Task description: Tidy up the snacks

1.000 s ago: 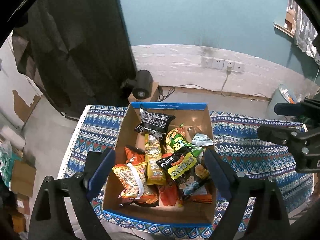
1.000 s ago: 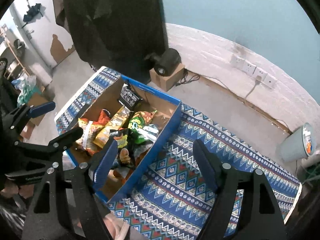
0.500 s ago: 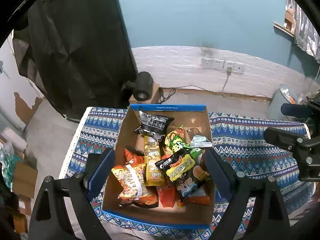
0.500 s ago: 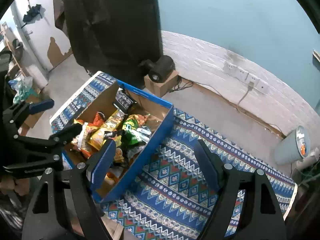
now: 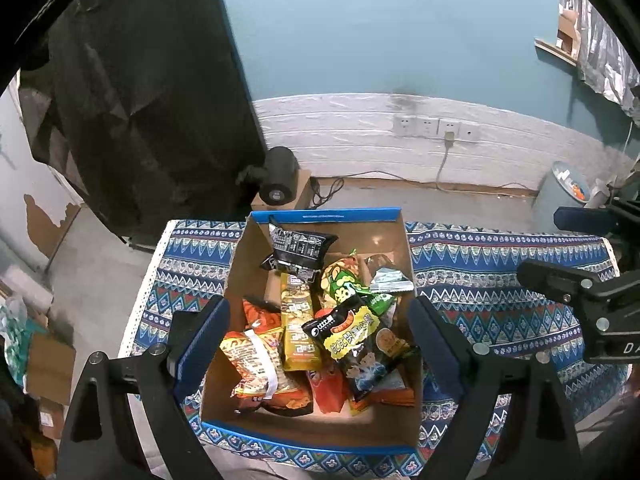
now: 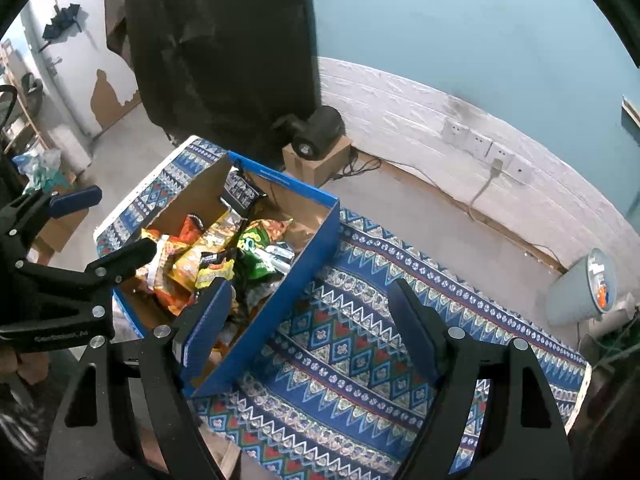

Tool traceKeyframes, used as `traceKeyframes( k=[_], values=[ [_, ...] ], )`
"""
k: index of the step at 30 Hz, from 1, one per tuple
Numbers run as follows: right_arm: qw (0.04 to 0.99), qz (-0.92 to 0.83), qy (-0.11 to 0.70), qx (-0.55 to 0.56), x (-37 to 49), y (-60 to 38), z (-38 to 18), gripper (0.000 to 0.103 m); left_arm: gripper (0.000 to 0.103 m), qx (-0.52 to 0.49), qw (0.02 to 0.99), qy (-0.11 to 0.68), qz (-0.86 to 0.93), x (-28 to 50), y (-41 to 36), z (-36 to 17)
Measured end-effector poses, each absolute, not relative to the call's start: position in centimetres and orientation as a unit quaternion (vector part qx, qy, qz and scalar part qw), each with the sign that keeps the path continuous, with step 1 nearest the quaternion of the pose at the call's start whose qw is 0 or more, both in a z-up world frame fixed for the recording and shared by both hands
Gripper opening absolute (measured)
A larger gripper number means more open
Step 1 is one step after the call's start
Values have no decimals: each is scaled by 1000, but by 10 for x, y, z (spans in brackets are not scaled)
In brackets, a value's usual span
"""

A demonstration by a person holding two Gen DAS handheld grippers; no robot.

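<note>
From the left wrist view, the left gripper (image 5: 318,332) hangs above an open cardboard box (image 5: 316,426) with a blue rim, its fingers spread wide and holding nothing. The box sits on a blue patterned cloth (image 5: 492,292) and holds a heap of snack packets (image 5: 320,324): a black one (image 5: 298,248) leans at the far end, orange, yellow and green ones nearer. Seen from the right wrist, the right gripper (image 6: 310,320) is also spread and empty, over the cloth (image 6: 360,344) just beside the box's blue side wall (image 6: 280,296); the left gripper (image 6: 116,232) shows at the left edge.
</note>
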State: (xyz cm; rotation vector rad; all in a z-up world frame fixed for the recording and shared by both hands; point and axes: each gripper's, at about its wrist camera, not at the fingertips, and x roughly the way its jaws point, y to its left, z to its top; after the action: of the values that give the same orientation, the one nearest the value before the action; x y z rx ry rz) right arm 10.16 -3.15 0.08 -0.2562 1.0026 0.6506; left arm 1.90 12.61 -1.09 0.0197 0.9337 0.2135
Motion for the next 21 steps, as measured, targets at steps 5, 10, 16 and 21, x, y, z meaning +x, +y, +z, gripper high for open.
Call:
traceKeyframes(
  k=[5, 10, 16, 21],
  values=[
    [820, 305, 468, -123, 100, -32, 2, 80, 92, 10, 887, 450, 101, 18, 124, -10],
    [820, 304, 468, -125, 100, -32, 4, 80, 92, 9, 886, 452, 101, 19, 124, -11],
    [820, 305, 468, -125, 100, -33, 4, 80, 92, 9, 886, 453, 100, 19, 123, -11],
    [820, 305, 468, -125, 101, -32, 4, 80, 92, 8, 885, 455, 99, 20, 122, -12]
  ],
)
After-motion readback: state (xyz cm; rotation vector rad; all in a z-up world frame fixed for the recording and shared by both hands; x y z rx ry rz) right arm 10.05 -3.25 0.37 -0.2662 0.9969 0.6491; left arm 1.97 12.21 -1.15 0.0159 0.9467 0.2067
